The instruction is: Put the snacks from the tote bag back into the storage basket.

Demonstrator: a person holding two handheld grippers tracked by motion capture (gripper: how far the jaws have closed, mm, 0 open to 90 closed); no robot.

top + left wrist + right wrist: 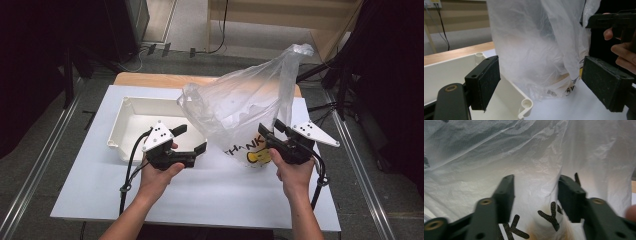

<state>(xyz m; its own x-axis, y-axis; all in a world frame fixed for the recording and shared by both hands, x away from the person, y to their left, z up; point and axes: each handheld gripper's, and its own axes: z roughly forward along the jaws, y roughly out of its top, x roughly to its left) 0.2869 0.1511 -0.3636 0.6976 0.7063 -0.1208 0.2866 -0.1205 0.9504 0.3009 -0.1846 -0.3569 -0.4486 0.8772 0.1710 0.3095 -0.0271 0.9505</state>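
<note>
High view: a thin clear plastic bag (250,107) stands at the center right of the frame on the white desk (210,195), just beside a white tray (127,125). It looks very light, soft and slippery, and it may tear easily. The letters "THANK" are printed in black above a yellow figure.

Left gripper view: the left gripper (539,82) has its fingers (489,81) spread wide and released, with the bag ahead of them at center.

Right gripper view: the right gripper (536,195) has its fingers (505,195) half closed around a fold of film, but I cannot tell if they press it. A gathered fold or the handle would give a better hold than flat film.
</note>
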